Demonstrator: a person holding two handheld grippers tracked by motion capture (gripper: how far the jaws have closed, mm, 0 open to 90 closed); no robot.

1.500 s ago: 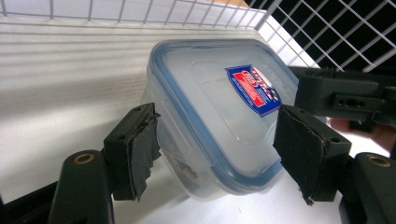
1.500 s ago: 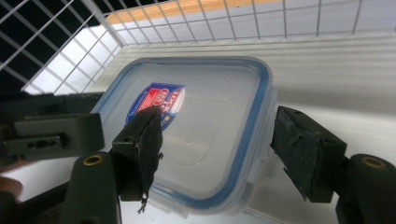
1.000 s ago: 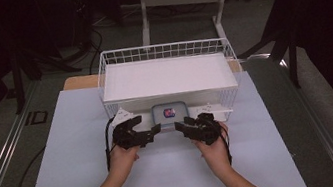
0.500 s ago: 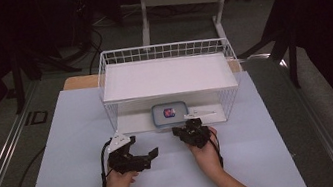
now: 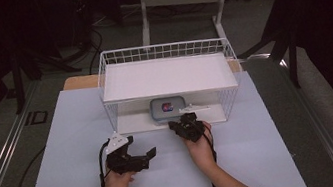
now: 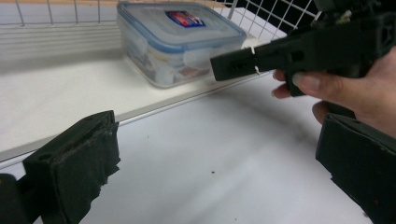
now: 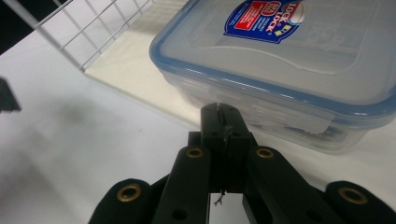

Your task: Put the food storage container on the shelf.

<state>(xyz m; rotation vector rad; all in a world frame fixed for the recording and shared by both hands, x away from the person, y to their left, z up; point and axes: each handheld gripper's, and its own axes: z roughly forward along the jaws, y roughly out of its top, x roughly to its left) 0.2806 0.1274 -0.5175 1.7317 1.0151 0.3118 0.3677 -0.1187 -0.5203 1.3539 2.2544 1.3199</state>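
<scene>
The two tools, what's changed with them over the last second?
Both hands drew back from the wire rack toward the person. The left tool opened wide, nothing between its jaws; the right tool closed empty, tip near the rack's front edge. The food box stayed on the lower shelf, lid on.

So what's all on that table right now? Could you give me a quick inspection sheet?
Surface: white table sheet, a few dark specks.
Job's things: clear lidded food box, blue rim, on the lower shelf of the white wire rack.
Clutter: nothing seen.
Grippers: left gripper jaws wide open, empty; right gripper shut, tips close to the box front.
Cables: black cable trailing from the left gripper.
Surroundings: dark floor, stand legs behind.
</scene>
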